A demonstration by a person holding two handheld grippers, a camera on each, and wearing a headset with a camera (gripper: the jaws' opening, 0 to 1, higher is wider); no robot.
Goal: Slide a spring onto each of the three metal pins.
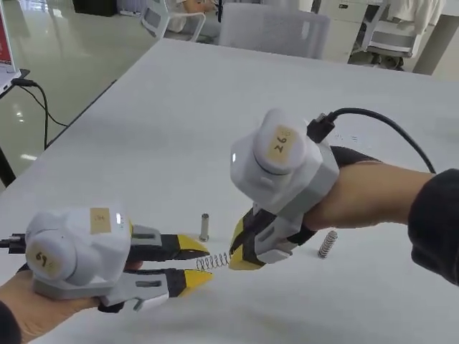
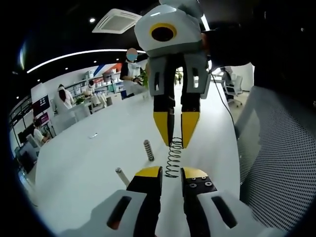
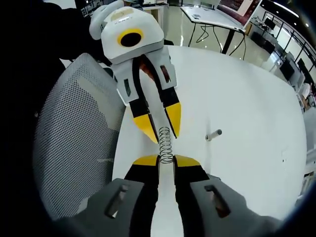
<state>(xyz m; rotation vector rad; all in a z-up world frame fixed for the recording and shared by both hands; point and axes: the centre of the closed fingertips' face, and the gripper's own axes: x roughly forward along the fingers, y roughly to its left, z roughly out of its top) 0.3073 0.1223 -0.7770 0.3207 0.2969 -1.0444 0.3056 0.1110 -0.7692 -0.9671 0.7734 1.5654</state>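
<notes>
Yellow jaw tips of my left gripper stand apart, released, either side of the free end of a spring that spans the gap between my two grippers. My right gripper is clenched on the spring's other end. A yellow sticker on its housing reads 26; the sticker on the left gripper shows two digits I cannot read for sure. Just behind the spring, a short metal pin stands upright on the white table. A second spring rests on the table beside my right hand. Farther off, grey chairs stand at the table's far edge.
</notes>
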